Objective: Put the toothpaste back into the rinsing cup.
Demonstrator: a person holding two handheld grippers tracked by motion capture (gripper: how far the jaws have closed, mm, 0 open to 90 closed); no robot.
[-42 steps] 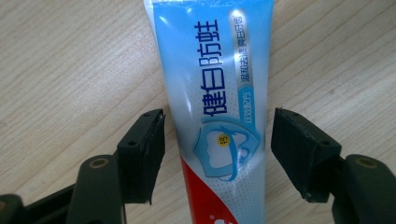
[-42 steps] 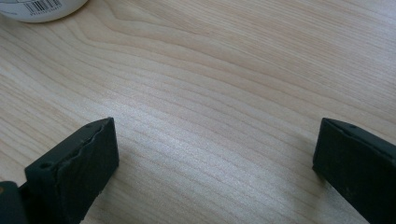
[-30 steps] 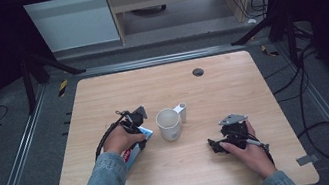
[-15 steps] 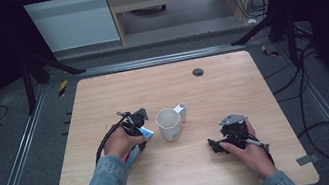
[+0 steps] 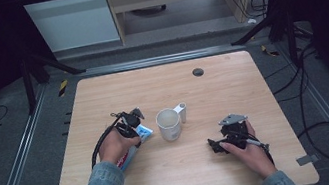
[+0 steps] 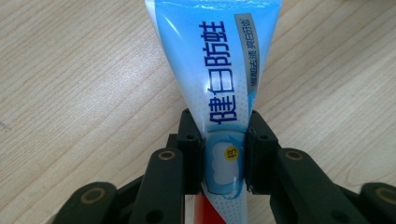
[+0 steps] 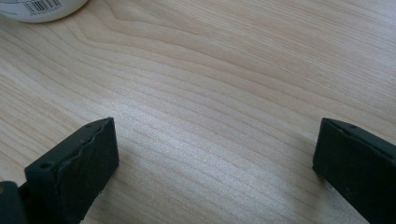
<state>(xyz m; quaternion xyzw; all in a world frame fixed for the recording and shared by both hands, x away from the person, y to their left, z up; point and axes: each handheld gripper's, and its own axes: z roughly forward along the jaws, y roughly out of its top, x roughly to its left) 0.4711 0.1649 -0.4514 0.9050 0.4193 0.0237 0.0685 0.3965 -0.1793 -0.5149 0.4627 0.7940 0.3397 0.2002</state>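
Note:
A blue and white toothpaste tube (image 6: 219,70) with a red end lies on the wooden table (image 5: 193,93), left of a white mug (image 5: 169,124). My left gripper (image 6: 225,154) has just been closing and is now shut on it, both pads pressing the tube's sides. From above, the left gripper (image 5: 129,121) sits over the tube (image 5: 145,132), held by a hand in a denim sleeve. My right gripper (image 5: 216,145) rests near the table's front right, to the right of the mug. Its jaws (image 7: 215,158) stand wide open over bare wood, and the mug's base (image 7: 42,9) shows at the top left.
A small black round cap (image 5: 197,72) sits in the tabletop near the far edge. Metal rails run along both sides of the table. Cables (image 5: 318,112) lie on the floor to the right. White and wooden cabinets (image 5: 89,19) stand beyond the far edge.

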